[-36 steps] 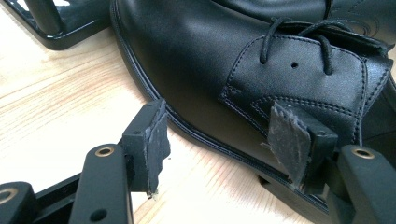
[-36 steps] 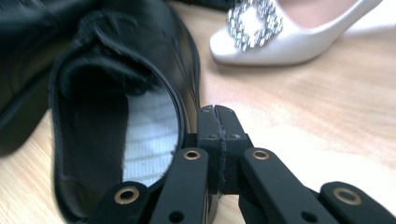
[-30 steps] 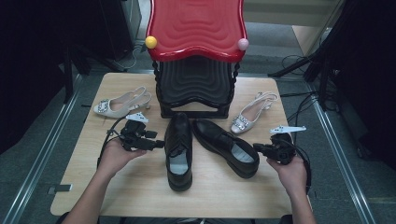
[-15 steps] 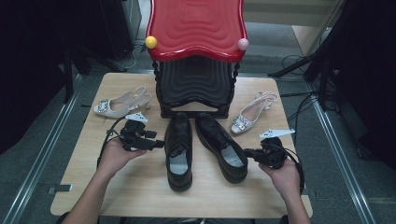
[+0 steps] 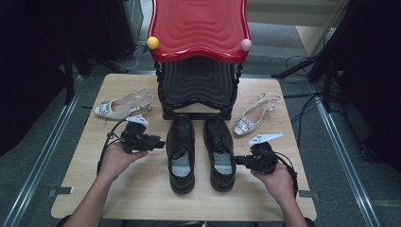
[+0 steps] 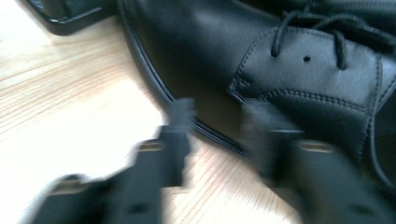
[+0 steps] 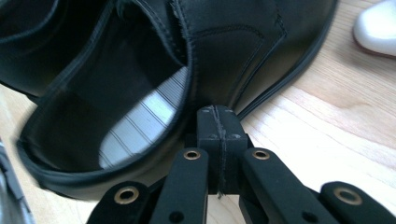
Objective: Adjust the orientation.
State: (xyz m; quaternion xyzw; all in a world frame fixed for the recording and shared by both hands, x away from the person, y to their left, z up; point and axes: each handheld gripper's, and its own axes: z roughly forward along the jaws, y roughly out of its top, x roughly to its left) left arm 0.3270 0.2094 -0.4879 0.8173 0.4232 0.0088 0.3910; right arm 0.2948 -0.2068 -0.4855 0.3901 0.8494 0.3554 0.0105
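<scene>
1. My left gripper (image 5: 158, 142) sits just left of the left black shoe (image 5: 181, 151); its jaws have just been narrowing, nothing pinched between them.
2. My right gripper (image 5: 239, 161) has its jaws pressed together against the outer side of the right black shoe (image 5: 220, 150).
3. Both shoes stand side by side mid-table (image 5: 142, 198), toes toward the red stool (image 5: 198, 28) at the far edge.

two lace-up shoes (image 5: 201, 151) lie side by side before the stool (image 5: 198, 71); a sandal (image 5: 124, 104) lies left, another (image 5: 253, 116) right.
</scene>
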